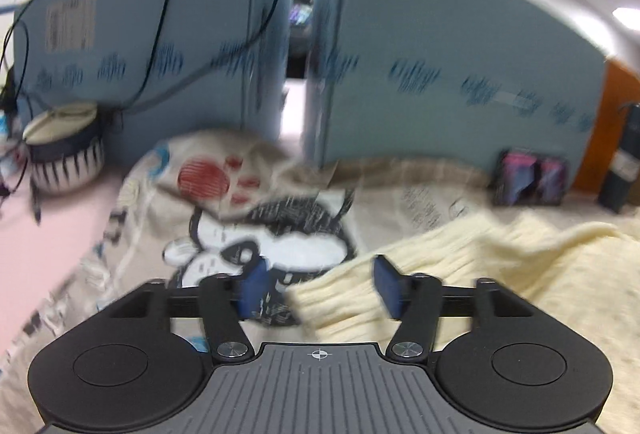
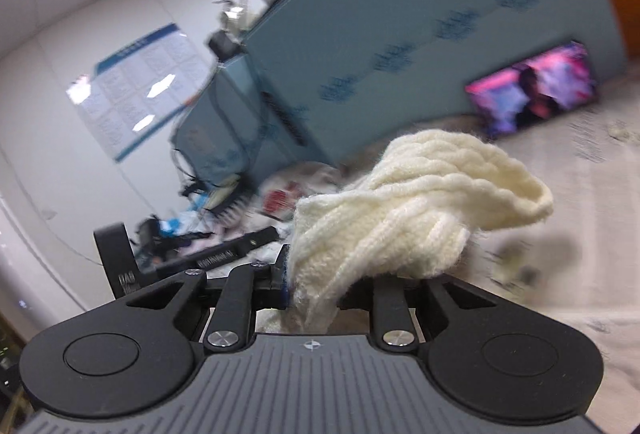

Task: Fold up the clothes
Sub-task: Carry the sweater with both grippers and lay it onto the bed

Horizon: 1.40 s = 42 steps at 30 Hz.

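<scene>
A cream knitted sweater (image 1: 500, 262) lies on the printed cloth (image 1: 168, 234) that covers the table. Its ribbed cuff (image 1: 340, 298) sits between the blue pads of my left gripper (image 1: 320, 286), whose jaws stand apart and do not press on it. In the right wrist view my right gripper (image 2: 316, 290) is shut on a bunched part of the same cream sweater (image 2: 420, 210), lifted clear above the table. The knit hides the right fingertips.
Blue partition panels (image 1: 440, 54) stand behind the table, with a gap between them. A striped bowl-shaped holder (image 1: 64, 158) sits at the far left among cables. A pink and purple box (image 1: 532, 178) and a dark bottle (image 1: 624, 162) stand at the back right.
</scene>
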Each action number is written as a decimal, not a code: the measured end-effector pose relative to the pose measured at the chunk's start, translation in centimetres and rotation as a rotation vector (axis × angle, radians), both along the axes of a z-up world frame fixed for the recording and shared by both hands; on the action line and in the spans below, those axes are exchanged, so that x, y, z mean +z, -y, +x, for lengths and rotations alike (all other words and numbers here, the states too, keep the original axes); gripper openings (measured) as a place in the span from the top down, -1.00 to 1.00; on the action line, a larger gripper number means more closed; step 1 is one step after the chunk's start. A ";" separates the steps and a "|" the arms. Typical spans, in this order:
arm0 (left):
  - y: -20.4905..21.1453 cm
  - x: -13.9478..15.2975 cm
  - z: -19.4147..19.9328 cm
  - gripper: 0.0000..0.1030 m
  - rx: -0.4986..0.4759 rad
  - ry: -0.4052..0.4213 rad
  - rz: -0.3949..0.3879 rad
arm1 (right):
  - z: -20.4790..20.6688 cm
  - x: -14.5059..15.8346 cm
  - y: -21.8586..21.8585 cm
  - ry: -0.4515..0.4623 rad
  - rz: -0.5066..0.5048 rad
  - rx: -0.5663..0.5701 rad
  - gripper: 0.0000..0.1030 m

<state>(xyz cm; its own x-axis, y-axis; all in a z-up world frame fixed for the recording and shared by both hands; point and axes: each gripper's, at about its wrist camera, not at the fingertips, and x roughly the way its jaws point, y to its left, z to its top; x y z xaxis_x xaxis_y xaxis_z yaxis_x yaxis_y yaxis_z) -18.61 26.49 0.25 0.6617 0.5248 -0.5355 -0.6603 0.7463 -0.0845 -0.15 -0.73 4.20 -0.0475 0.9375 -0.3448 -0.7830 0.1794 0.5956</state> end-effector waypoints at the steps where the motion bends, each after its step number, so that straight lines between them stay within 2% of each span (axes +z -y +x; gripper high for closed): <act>1: -0.2 -0.6 0.6 -0.28 -0.028 -0.021 -0.024 | 0.3 -0.5 0.4 -0.006 -0.019 -0.009 0.66; 3: -0.4 -1.7 1.8 -0.34 -0.060 -0.058 -0.073 | 0.7 -1.7 0.9 -0.025 -0.055 -0.025 0.65; 4: -0.2 -1.9 2.1 -0.32 -0.051 -0.065 -0.059 | 0.8 -2.3 1.0 -0.030 -0.075 -0.028 0.65; 6: 0.6 -1.7 2.4 0.07 -0.060 -0.069 -0.024 | 0.8 -3.3 0.8 -0.024 -0.120 -0.033 0.65; 7: 1.0 -1.5 2.4 0.49 -0.085 -0.058 -0.014 | 0.8 -3.7 0.7 -0.022 -0.136 -0.034 0.65; 8: 1.8 -1.2 2.4 0.58 -0.093 -0.056 0.018 | 0.8 -4.0 0.6 -0.021 -0.144 -0.035 0.65; 11: 4.4 0.3 2.4 0.61 -0.104 -0.039 0.141 | 0.8 -3.6 1.0 -0.011 -0.120 -0.029 0.65; 14: 6.5 2.9 2.1 0.61 -0.158 0.063 0.195 | 0.6 -1.6 2.4 0.058 -0.059 -0.029 0.65; 17: 9.3 4.8 3.0 0.61 -0.237 0.122 0.246 | 0.3 0.6 5.7 0.155 0.027 -0.069 0.65; 21: 11.7 4.8 6.3 0.61 -0.390 0.158 0.176 | 0.5 2.8 11.7 0.246 0.124 -0.154 0.65; 23: 12.6 4.2 8.7 0.60 -0.474 0.144 0.134 | 0.5 2.9 14.5 0.271 0.101 -0.221 0.65; 27: 14.2 2.0 13.5 0.59 -0.592 0.062 0.078 | -0.7 1.9 18.6 0.354 -0.020 -0.338 0.65; 29: 15.2 0.8 15.2 0.57 -0.631 0.014 0.074 | -1.2 0.6 20.0 0.355 -0.073 -0.375 0.65; 32: 16.3 -0.7 16.7 0.54 -0.641 -0.056 0.105 | -1.8 -1.9 21.2 0.337 -0.149 -0.386 0.64; 34: 16.6 -1.4 17.1 0.48 -0.631 -0.087 0.131 | -1.6 -3.3 21.5 0.298 -0.182 -0.384 0.61; 35: 16.5 -1.4 16.8 0.38 -0.621 -0.084 0.128 | -1.4 -3.7 21.8 0.261 -0.178 -0.380 0.61; 36: 16.4 -1.4 16.5 0.31 -0.610 -0.081 0.127 | -1.0 -4.0 22.2 0.222 -0.161 -0.378 0.55; 38: 16.2 -0.9 15.6 -0.03 -0.575 -0.066 0.136 | -0.3 -4.5 23.0 0.142 -0.127 -0.377 0.26; 39: 15.9 -0.6 15.0 -0.14 -0.555 -0.055 0.127 | 0.2 -4.5 23.5 0.095 -0.107 -0.384 -0.06; 40: 15.6 -0.2 14.5 -0.32 -0.537 -0.042 0.115 | 0.9 -4.6 24.0 0.044 -0.079 -0.392 -0.15; 41: 15.2 0.1 14.1 -0.43 -0.530 -0.019 0.077 | 1.6 -4.6 24.5 -0.006 -0.051 -0.400 -0.15; 42: 14.8 0.3 13.4 -0.45 -0.520 0.002 0.026 | 2.3 -4.7 25.0 -0.059 -0.019 -0.405 -0.17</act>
<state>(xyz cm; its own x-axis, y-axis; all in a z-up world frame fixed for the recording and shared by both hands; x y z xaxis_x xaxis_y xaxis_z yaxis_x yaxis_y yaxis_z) -5.20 11.74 0.51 0.8394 0.1402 -0.5252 -0.2020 0.9774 -0.0619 2.10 -25.70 -0.52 0.3044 0.8777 -0.3702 -0.6114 0.4780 0.6306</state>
